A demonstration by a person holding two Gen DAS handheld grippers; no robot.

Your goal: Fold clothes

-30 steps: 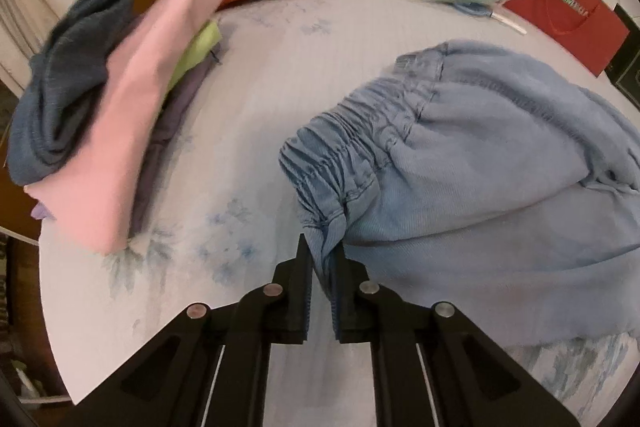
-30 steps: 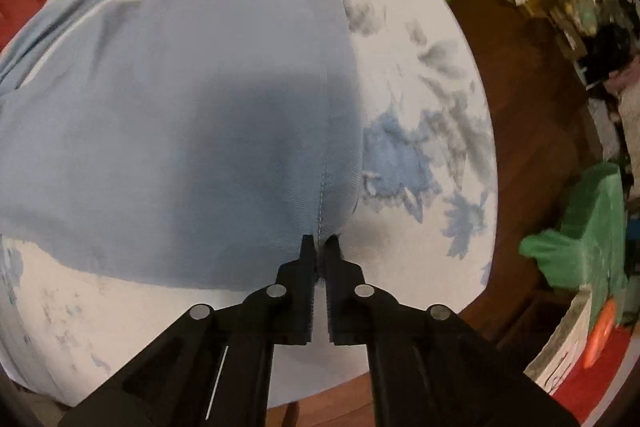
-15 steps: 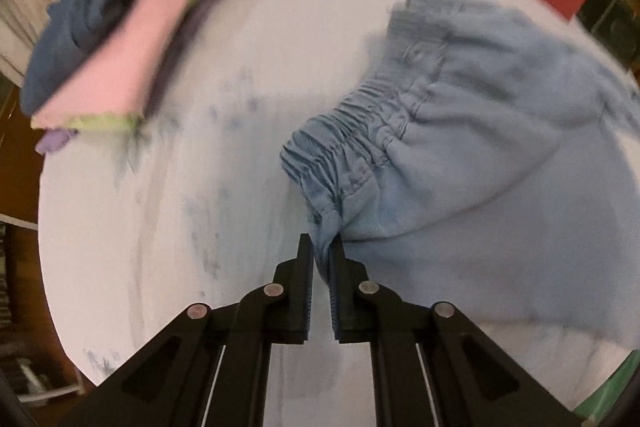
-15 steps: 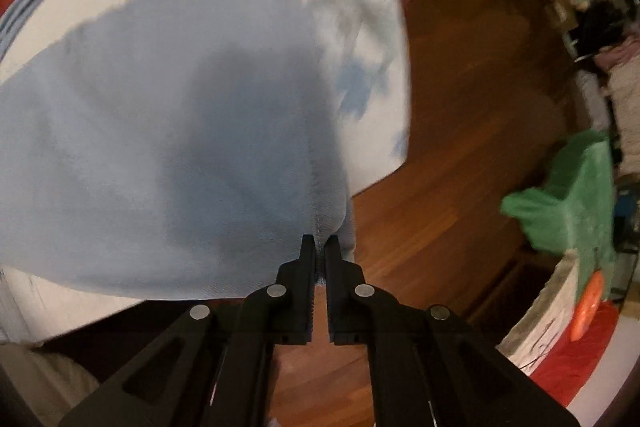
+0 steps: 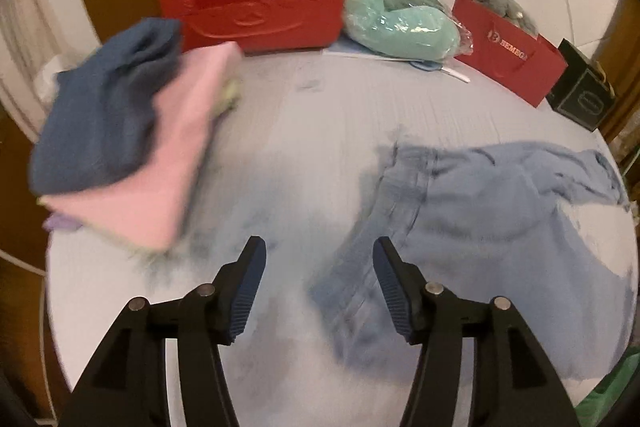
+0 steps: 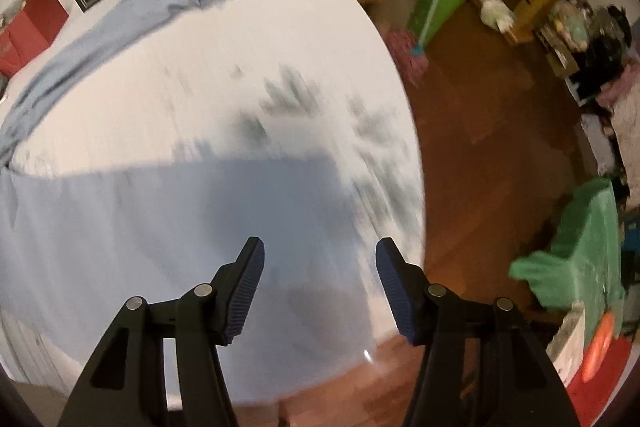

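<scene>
With both the left gripper (image 5: 316, 267) and right gripper (image 6: 318, 267) opening and nothing held between the jaws, the light blue trousers (image 5: 472, 235) were left on the round table (image 5: 288, 131), where the blurred, apparently rumpled cloth risked folding unevenly.

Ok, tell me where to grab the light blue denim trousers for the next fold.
Take the light blue denim trousers at the gathered waistband edge nearest the left gripper, whose jaws are opening with nothing between them. Come from above: the cloth lies flat, and that thick edge gives something to pinch.
</scene>
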